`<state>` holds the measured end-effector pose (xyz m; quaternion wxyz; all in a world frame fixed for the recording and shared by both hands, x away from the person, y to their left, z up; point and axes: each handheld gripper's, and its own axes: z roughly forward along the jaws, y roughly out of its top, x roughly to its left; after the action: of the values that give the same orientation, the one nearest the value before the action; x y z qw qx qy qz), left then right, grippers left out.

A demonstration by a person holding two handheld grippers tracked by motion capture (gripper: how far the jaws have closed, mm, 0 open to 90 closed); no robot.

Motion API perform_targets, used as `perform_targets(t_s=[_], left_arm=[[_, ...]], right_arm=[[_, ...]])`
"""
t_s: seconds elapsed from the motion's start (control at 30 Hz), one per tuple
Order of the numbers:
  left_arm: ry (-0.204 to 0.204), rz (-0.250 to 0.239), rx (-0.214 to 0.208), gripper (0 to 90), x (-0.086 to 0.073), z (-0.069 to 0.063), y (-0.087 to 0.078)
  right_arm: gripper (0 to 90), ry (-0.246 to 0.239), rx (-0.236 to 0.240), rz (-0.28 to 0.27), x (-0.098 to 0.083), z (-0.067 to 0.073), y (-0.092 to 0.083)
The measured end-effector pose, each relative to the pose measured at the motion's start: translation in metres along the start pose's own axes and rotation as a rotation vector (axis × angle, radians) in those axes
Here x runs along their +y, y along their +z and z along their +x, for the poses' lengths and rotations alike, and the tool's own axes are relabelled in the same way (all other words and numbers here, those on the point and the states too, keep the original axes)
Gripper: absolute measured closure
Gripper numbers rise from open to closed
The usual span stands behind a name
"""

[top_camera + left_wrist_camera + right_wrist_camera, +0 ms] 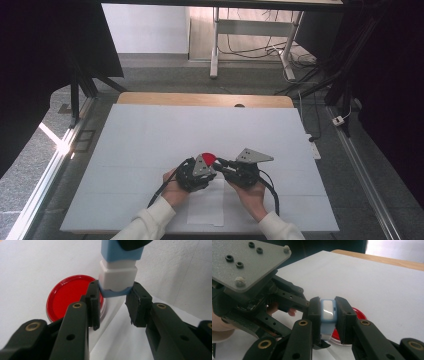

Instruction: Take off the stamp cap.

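Left gripper (113, 307): I am clamping its black jaws on one end of the small blue-and-white plastic block (117, 272).
Right gripper (327, 315): I am pinching the other end of the same block (327, 311), jaws narrow around it.
Block position: hanging between both grippers just above the white sheet, beside the round red plastic lid (68, 296).
Risk: if I am pulling unevenly, the halves are likely popping apart and one is slipping out, landing on the lid.
Surface: white paper-covered table (150, 135), wooden edge at the far side.
Room: grey floor, dark curtains, cables trailing under a white frame.
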<state>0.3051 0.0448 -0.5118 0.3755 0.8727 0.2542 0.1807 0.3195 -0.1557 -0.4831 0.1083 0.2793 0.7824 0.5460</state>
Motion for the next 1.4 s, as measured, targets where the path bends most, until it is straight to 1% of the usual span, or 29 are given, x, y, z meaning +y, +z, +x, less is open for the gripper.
perform_targets(t_s=[0.1, 0.43, 0.53, 0.6, 0.67, 0.73, 0.8, 0.83, 1.0, 1.2, 1.23, 1.3, 1.4], left_arm=[[-0.022, -0.015, -0.002, 64.8, 0.0000, 0.0002, -0.0003], [-0.071, -0.031, -0.041, 64.6, -0.0020, 0.0036, 0.0000], [-0.073, -0.031, -0.044, 64.6, -0.0023, 0.0038, 0.0000], [-0.066, -0.030, -0.039, 64.7, -0.0024, 0.0032, 0.0002], [-0.046, -0.025, -0.022, 64.8, -0.0019, 0.0016, 0.0002], [-0.035, -0.020, -0.012, 65.0, -0.0017, 0.0004, 0.0006], [-0.007, -0.006, 0.004, 65.1, -0.0013, -0.0005, 0.0004], [0.000, -0.004, 0.012, 65.1, -0.0012, -0.0011, 0.0005], [0.017, -0.001, 0.024, 65.2, -0.0011, -0.0014, 0.0001], [-0.025, -0.031, 0.007, 65.0, -0.0021, 0.0005, -0.0008], [-0.039, -0.031, 0.011, 65.0, -0.0024, 0.0008, -0.0006], [-0.058, -0.041, -0.004, 65.0, -0.0038, 0.0035, -0.0008], [-0.046, -0.038, 0.004, 65.1, -0.0038, 0.0021, -0.0009]], right_arm=[[74.9, 0.000, -0.002, -0.009, 0.0004, -0.0003, -0.0009], [74.9, 0.000, -0.006, -0.011, 0.0002, 0.0001, -0.0015], [74.9, 0.002, -0.007, -0.009, 0.0002, 0.0004, -0.0016], [74.9, 0.002, -0.007, -0.008, 0.0002, 0.0005, -0.0016], [74.9, -0.002, -0.007, -0.005, 0.0003, 0.0004, -0.0014], [74.9, -0.002, -0.006, -0.002, 0.0005, 0.0003, -0.0011], [74.9, -0.002, -0.007, 0.002, 0.0006, 0.0003, -0.0008], [75.0, -0.003, -0.007, 0.004, 0.0005, 0.0004, -0.0007], [75.0, -0.003, -0.007, 0.004, 0.0004, 0.0005, -0.0005], [75.0, 0.002, -0.010, -0.010, 0.0006, 0.0005, -0.0020], [75.0, 0.004, -0.011, -0.011, 0.0004, 0.0007, -0.0022], [75.2, 0.002, -0.018, -0.018, 0.0000, 0.0017, -0.0027], [75.2, -0.001, -0.018, -0.017, -0.0001, 0.0024, -0.0027]])
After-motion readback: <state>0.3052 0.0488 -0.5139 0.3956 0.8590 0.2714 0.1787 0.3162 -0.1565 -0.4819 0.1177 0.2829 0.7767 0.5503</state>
